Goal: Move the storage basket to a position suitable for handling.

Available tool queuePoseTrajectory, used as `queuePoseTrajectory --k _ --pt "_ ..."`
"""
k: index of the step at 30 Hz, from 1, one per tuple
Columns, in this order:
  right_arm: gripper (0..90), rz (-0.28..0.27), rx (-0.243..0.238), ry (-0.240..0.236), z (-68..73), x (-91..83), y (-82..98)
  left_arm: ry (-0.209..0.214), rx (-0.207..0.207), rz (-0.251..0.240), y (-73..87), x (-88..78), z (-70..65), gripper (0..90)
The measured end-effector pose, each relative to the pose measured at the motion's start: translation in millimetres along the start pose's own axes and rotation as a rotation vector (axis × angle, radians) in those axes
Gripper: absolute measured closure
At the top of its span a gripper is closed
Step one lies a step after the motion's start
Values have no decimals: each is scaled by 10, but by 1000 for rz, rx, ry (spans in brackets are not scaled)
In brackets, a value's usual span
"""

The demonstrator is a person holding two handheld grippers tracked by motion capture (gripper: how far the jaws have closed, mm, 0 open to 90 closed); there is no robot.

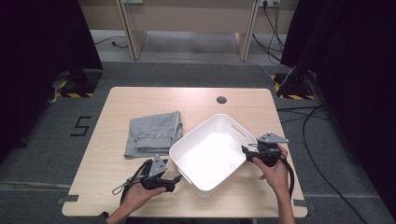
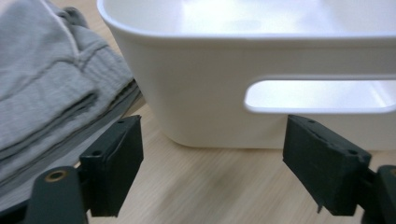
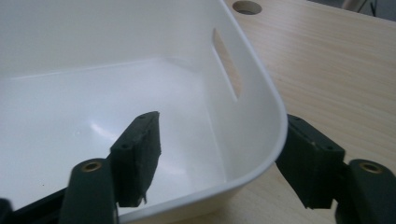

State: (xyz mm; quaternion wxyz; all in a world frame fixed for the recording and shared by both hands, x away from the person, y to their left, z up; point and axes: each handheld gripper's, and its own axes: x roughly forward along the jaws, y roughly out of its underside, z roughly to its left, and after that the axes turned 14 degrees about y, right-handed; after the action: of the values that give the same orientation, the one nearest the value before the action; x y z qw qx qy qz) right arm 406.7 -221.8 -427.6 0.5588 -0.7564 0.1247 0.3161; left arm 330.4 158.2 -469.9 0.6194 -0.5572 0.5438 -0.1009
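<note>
R gripper (image 1: 247, 154) fingers straddle the white bin's (image 3: 261, 100) corner rim, not clamped. L gripper (image 1: 175, 178) fingers wide, empty, facing bin's handle slot (image 2: 322, 95) (grey folded shorts (image 1: 154, 133) beside, on desk (image 1: 116, 107)).

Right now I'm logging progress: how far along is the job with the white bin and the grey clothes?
Early stage. Done: nothing is packed; the white bin is empty and the folded grey clothes lie beside it on the table. In hand: the right hand-held gripper straddles the bin's corner rim, jaws not yet clamped; the left hand-held gripper faces the bin's handle slot, open. Left: probably gripping the bin and loading the clothes.
</note>
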Motion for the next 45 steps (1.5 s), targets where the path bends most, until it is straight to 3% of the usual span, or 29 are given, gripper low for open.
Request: queuePoseTrajectory --k 2,4,7,14,15,18,24,25,26,27,28,29,30,31,32,34,35,37,38,40,42,45 --pt "305 11 8 38 0 -27 21 -7 13 3 -44 65 22 212" --pt "293 23 22 55 -28 -60 42 3 0 3 -79 106 52 220" --pt "263 41 74 50 -71 -128 94 -5 -19 6 -138 159 124 232" --pt "214 78 90 56 -122 -184 117 -20 -33 7 -242 272 206 245" --pt "161 97 137 25 -157 -226 126 -27 -48 2 -260 300 228 262" --pt "163 117 143 14 -178 -266 133 -30 -62 -7 -280 323 258 280" --pt "150 85 138 -71 -252 -314 174 -39 -80 -12 -273 311 312 285" --pt "150 65 118 -117 -282 -358 205 -39 -93 -24 -269 290 340 285" --pt "150 65 118 -117 -282 -358 205 -39 -93 -24 -269 290 340 282" --pt "150 61 115 -136 -292 -377 217 -13 -128 -53 -277 264 357 282" --pt "146 44 122 -196 -314 -418 256 2 -149 -71 -295 238 358 269" --pt "148 39 121 -221 -325 -425 276 -26 -95 -50 -330 209 319 282" --pt "148 39 121 -221 -325 -425 276 -26 -95 -50 -330 209 319 284" --pt "158 26 129 -262 -357 -433 304 -32 -74 -43 -324 198 289 282" --pt "164 20 134 -271 -375 -434 319 -17 -84 -45 -304 190 267 275" --pt "167 -1 130 -272 -387 -450 341 21 -93 -41 -248 165 208 257" --pt "171 -13 120 -270 -389 -465 343 5 -60 -30 -196 122 135 275" --pt "181 -19 107 -264 -391 -495 340 9 -48 -31 -165 87 86 255" --pt "214 -31 58 -238 -380 -584 316 25 -46 -44 -123 36 10 246" --pt "210 -31 46 -223 -372 -614 307 28 -25 -40 -95 14 -55 243" --pt "191 -6 -9 -165 -322 -698 288 43 -3 -34 -63 10 -157 241" --pt "190 26 -42 -114 -274 -713 315 70 24 -23 -49 60 -277 236"
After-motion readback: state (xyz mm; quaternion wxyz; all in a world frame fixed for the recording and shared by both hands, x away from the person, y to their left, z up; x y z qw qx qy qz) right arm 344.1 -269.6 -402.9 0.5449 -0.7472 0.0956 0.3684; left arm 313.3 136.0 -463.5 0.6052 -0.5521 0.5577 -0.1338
